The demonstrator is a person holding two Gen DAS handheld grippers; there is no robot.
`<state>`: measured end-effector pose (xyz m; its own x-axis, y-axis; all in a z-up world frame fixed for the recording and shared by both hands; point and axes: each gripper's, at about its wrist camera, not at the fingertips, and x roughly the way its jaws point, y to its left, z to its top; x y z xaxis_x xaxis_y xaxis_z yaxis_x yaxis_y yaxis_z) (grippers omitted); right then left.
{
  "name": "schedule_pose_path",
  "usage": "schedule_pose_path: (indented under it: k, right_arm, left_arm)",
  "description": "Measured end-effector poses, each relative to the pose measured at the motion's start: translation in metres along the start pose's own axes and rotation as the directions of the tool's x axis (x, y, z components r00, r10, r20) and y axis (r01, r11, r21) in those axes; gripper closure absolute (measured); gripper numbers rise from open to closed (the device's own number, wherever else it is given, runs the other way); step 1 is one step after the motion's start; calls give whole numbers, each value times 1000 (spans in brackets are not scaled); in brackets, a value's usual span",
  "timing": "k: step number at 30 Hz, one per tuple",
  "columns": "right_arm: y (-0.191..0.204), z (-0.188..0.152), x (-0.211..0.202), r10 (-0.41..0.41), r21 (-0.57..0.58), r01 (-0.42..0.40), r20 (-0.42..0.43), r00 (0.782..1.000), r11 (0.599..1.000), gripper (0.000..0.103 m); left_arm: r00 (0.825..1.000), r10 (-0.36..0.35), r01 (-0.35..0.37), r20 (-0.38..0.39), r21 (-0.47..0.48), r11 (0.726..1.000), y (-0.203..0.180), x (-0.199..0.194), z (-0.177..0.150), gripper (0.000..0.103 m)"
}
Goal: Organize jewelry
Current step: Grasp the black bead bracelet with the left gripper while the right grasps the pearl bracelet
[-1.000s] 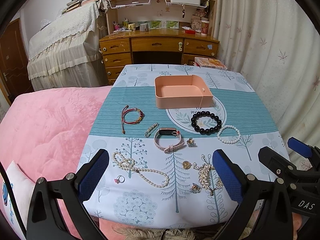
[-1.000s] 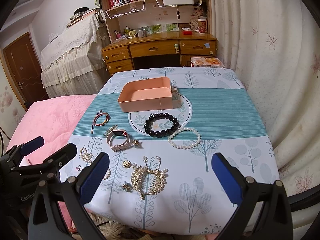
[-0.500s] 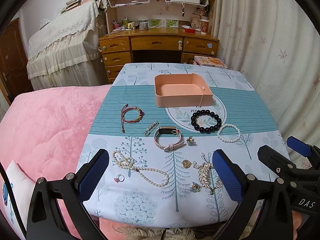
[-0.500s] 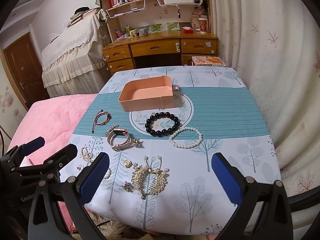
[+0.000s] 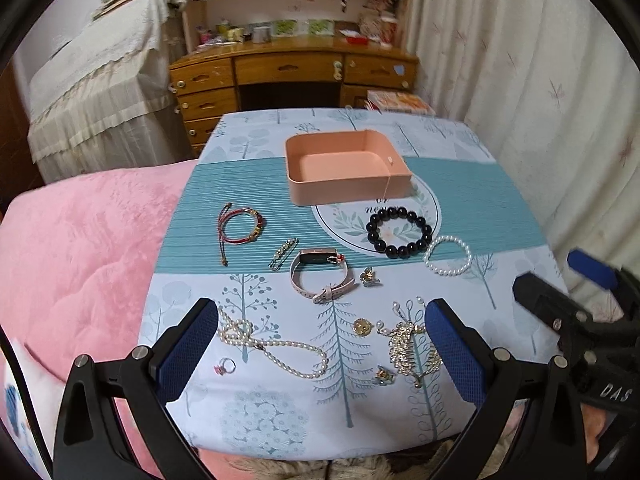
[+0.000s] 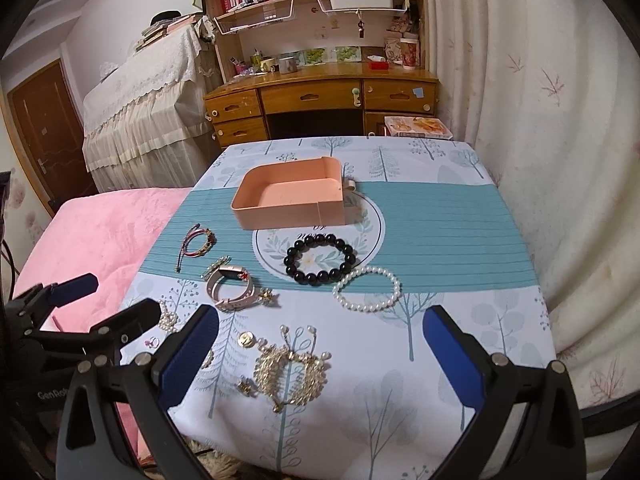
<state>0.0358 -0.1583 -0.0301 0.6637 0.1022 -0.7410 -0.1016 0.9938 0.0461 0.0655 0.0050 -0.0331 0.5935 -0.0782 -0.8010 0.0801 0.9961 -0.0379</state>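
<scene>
Left wrist view: your left gripper (image 5: 320, 344) is spread wide and holds nothing. At frame centre, the empty pink tray (image 5: 348, 190) sits on the table (image 5: 472, 184). Below it lie a black bracelet (image 5: 399, 232), watch (image 5: 322, 274) and pearl necklace (image 5: 276, 346).

Right wrist view: your right gripper (image 6: 320, 354) is likewise wide apart, empty. The tray (image 6: 290, 210) sits upper centre; a gold comb (image 6: 290, 374) lies between the fingers (image 6: 452, 360).

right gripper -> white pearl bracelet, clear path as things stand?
Probably yes. The right gripper is open, and the white pearl bracelet lies flat ahead of it, apart from the black bead bracelet; nothing lies over it.
</scene>
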Motion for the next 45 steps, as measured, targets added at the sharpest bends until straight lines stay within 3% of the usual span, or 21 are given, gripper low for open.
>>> schedule_pose_path:
  k: [7, 10, 14, 18, 23, 25, 28, 31, 34, 39, 41, 43, 44, 45]
  right_arm:
    - [-30, 42, 14, -24, 2, 25, -35, 999, 1000, 12]
    - [-44, 59, 25, -44, 3, 44, -54, 998, 999, 13]
    - [-67, 70, 53, -33, 37, 38, -127, 991, 999, 18]
    - [-89, 68, 90, 1, 73, 17, -237, 972, 997, 33]
    - [-109, 55, 127, 23, 105, 12, -332, 943, 994, 39]
    - [-113, 50, 139, 42, 114, 0, -365, 930, 993, 47]
    - [-117, 42, 154, 55, 107, -12, -403, 914, 994, 51]
    - [-116, 36, 163, 59, 91, -22, -426, 903, 996, 52]
    - [-114, 34, 168, 48, 66, -22, -433, 900, 998, 52]
    - [-108, 32, 173, 17, 9, -15, -430, 903, 1000, 59]
    - [-105, 33, 174, -8, -22, -1, -419, 908, 1000, 64]
    - [-102, 33, 174, -39, -58, 16, -411, 911, 998, 74]
    - [-101, 32, 174, -48, -72, 21, -407, 912, 997, 78]
    - [-99, 32, 174, -60, -88, 27, -403, 913, 996, 86]
  left_arm:
    - [997, -60, 60, 41, 10, 998, 7, 10, 48, 1]
    - [998, -37, 35, 51, 36, 999, 1, 21, 69, 1]
    - [998, -56, 57, -27, 65, 996, -12, 55, 90, 1]
    - [993, -78, 87, -90, 102, 991, -30, 97, 101, 1]
    - [963, -137, 159, -233, 75, 984, -44, 158, 106, 1]
    - [955, -136, 161, -265, 72, 984, -47, 175, 103, 1]
    - [940, -131, 160, -316, 69, 985, -53, 199, 99, 4]
    - [920, -149, 177, -361, 46, 983, -58, 215, 96, 11]
    - [916, -174, 201, -361, 38, 979, -62, 222, 96, 16]
    - [901, -171, 207, -399, 48, 977, -72, 237, 95, 41]
    - [907, -152, 195, -392, 73, 978, -79, 239, 95, 48]
    - [913, -126, 177, -388, 99, 979, -85, 240, 95, 55]
    - [916, -112, 167, -384, 113, 980, -87, 240, 95, 66]
    - [921, -99, 158, -378, 128, 979, -90, 240, 95, 84]
